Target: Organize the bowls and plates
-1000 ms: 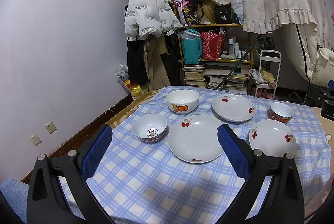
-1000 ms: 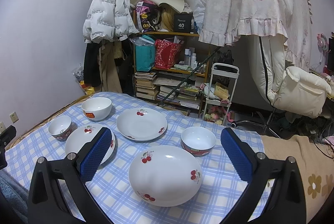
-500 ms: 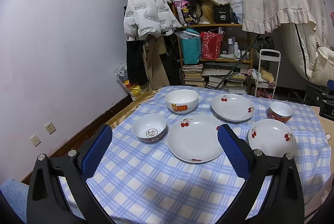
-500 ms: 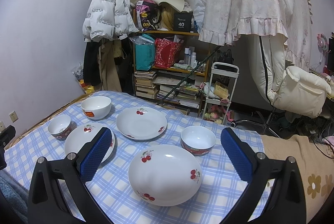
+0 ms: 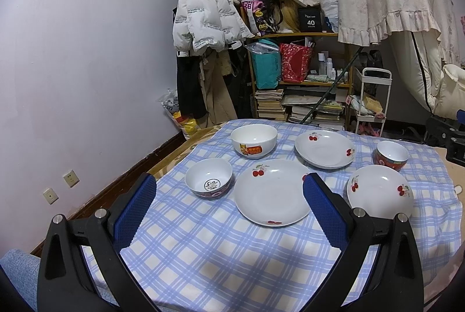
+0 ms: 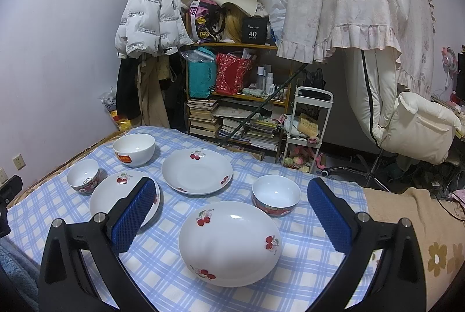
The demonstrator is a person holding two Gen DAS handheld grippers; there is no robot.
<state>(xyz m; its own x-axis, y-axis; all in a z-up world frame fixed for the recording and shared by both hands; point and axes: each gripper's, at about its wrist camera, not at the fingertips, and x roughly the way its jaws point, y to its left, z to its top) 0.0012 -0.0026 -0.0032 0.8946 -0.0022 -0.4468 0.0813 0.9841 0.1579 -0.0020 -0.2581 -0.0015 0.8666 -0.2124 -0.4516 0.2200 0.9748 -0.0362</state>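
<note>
Right wrist view: my right gripper (image 6: 232, 222) gapes wide, empty, above the nearest cherry plate (image 6: 229, 243).
Left gripper (image 5: 229, 210): also spread, empty, over the middle cherry plate (image 5: 271, 191).
Grip advice: I'd pinch the rim, lift level.
Farther back: red-rimmed bowl (image 6: 276, 195), sticker bowl (image 6: 134, 149).

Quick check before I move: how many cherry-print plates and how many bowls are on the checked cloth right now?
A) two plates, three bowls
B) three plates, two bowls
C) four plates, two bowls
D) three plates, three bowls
D: three cherry plates show, the near plate, the left plate and the far plate, plus three bowls: the large white bowl, the small left bowl and the red-rimmed bowl.
</note>
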